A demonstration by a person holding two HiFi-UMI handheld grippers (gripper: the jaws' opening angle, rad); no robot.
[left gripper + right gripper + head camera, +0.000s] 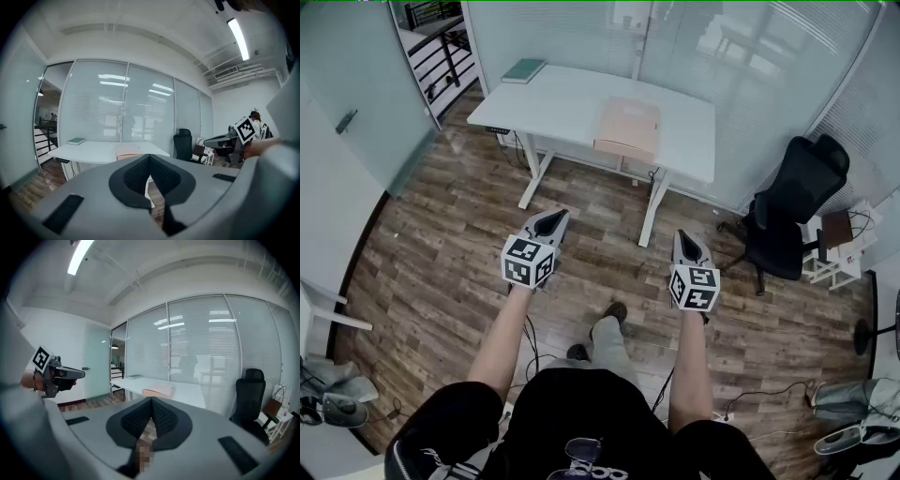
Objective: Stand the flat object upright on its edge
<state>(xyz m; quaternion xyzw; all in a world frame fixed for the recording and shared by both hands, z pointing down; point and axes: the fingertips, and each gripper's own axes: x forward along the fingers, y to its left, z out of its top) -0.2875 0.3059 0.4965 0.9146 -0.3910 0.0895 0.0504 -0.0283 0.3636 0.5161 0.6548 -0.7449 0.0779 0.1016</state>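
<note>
we stand well back from the white table (pixel 562 112), so nothing is within reach. at its far left corner a green book (pixel 524 70) lies flat. our left gripper (pixel 553 218) points toward the table, jaws pressed together on nothing. the pale pink flat box (pixel 627 128), likely the thing to stand up, lies on its broad face near the table's front edge. our right gripper (pixel 684 240) is likewise closed and empty, ready for the approach. a black office chair (pixel 792 211) sits off to the side.
</note>
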